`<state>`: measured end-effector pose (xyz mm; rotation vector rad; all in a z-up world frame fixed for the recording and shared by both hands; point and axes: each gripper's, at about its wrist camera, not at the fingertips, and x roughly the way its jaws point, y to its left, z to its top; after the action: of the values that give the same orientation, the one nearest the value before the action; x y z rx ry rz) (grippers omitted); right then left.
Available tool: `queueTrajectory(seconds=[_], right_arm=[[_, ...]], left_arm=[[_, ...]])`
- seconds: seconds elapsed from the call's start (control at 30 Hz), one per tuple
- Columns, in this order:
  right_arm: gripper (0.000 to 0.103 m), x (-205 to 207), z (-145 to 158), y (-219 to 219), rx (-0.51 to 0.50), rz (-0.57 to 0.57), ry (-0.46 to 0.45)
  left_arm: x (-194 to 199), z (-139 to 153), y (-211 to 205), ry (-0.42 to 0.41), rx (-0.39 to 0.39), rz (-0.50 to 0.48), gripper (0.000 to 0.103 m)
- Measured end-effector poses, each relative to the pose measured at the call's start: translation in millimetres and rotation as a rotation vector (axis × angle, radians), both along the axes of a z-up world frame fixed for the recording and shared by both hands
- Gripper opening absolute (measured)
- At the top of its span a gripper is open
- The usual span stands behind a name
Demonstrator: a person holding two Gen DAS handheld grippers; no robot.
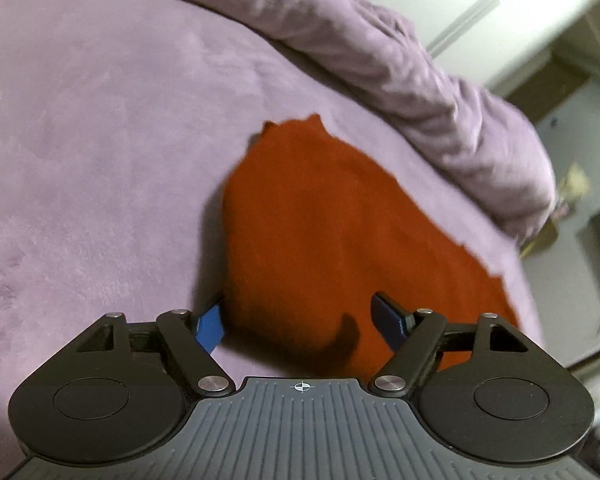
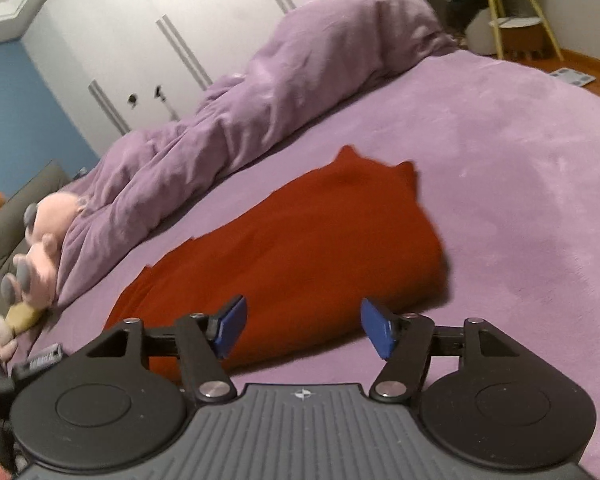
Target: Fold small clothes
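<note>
Both jaws stand spread, gripping nothing. The left gripper (image 1: 300, 320) straddles the near edge of the red garment (image 1: 320, 232), closer than the right gripper (image 2: 304, 328). The garment's long axis runs toward the rumpled purple duvet (image 2: 260, 92) on the bed (image 2: 520, 180).

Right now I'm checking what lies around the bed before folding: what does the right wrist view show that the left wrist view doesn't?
Only the right wrist view shows a pink plush toy beside the bunched duvet, a blue wall, and a yellow-legged stand in the far corner. Only the left wrist view shows the floor area past the bed's edge, blurred. Both share the red garment lying on the purple bedspread, the bunched duvet, the white wardrobe doors, and open fingers over the garment's near edge: left gripper, right gripper.
</note>
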<state>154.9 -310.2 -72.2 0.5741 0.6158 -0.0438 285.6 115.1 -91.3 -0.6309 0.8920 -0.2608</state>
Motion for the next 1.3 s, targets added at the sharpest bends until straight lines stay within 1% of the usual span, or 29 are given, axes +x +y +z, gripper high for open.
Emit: queueTrajectory(seconds=[0.03,0.1,0.13,0.2,0.23,0.27,0.3,0.33,0.37,0.43,0.47,0.53,0.57,0.73,0.77,0.8,0.83,0.9,0.97,1.0,1.1,1.13,1.17,1.23,1.3], right_arm=[[0.068,0,-2,3,0.029,0.021,-0.002],[0.068,4,-7,8,0.072,0.048,0.008],[0.068,6,-10,11,0.069,0.055,0.024],[0.064,12,-14,22,0.035,0.068,0.051],[0.056,15,-15,27,0.035,0.081,0.055],[0.046,18,-16,32,0.045,0.092,0.056],[0.044,22,-15,38,0.052,0.108,0.054],[0.043,24,-14,45,0.047,0.122,0.05],[0.038,26,-12,51,0.032,0.134,0.041],[0.033,31,-7,67,-0.012,0.162,0.024],[0.029,35,-6,75,-0.035,0.172,0.022],[0.024,42,-5,88,-0.062,0.194,0.02],[0.023,45,-5,94,-0.069,0.206,0.023],[0.021,67,-7,132,-0.125,0.234,0.008],[0.021,71,-9,139,-0.135,0.242,0.007],[0.021,76,-13,146,-0.143,0.254,0.014],[0.021,82,-18,150,-0.15,0.274,0.035],[0.022,95,-33,159,-0.155,0.334,0.125],[0.022,93,-26,157,-0.159,0.356,0.114],[0.022,90,-21,153,-0.141,0.361,0.107],[0.025,76,-8,125,-0.066,0.327,0.067],[0.027,70,-4,114,-0.048,0.304,0.059],[0.03,63,-1,100,-0.027,0.277,0.048],[0.03,56,4,78,0.026,0.24,0.041],[0.03,46,7,54,0.084,0.207,0.027]], left_arm=[[3,-3,5,0.01,-0.046,0.016,0.077],[8,-8,14,0.027,-0.12,0.043,0.064],[12,-10,17,0.034,-0.141,0.047,0.061],[17,-14,19,0.042,-0.153,0.052,0.049],[20,-16,20,0.044,-0.161,0.052,0.046],[22,-17,20,0.046,-0.168,0.053,0.04],[24,-19,21,0.05,-0.178,0.056,0.038],[24,-20,24,0.046,-0.191,0.056,0.037],[25,-19,26,0.037,-0.202,0.056,0.035],[25,-16,30,0.01,-0.218,0.06,0.035],[25,-15,30,0.005,-0.217,0.06,0.035],[27,-18,28,0.026,-0.207,0.055,0.042],[28,-21,26,0.041,-0.206,0.053,0.046],[29,-24,24,0.036,-0.235,0.074,0.045],[30,-24,24,0.037,-0.242,0.077,0.037],[30,-24,25,0.04,-0.245,0.084,0.024],[31,-24,26,0.045,-0.252,0.094,0.022],[31,-24,29,0.047,-0.283,0.103,0.02],[29,-18,29,0.03,-0.271,0.098,0.019],[28,-14,28,0.013,-0.261,0.093,0.018],[28,5,18,-0.037,-0.24,0.069,0.018],[29,14,13,-0.059,-0.229,0.053,0.017],[29,23,6,-0.078,-0.211,0.037,0.017],[29,44,-16,-0.125,-0.17,-0.003,0.017],[30,64,-48,-0.166,-0.124,-0.072,0.017]])
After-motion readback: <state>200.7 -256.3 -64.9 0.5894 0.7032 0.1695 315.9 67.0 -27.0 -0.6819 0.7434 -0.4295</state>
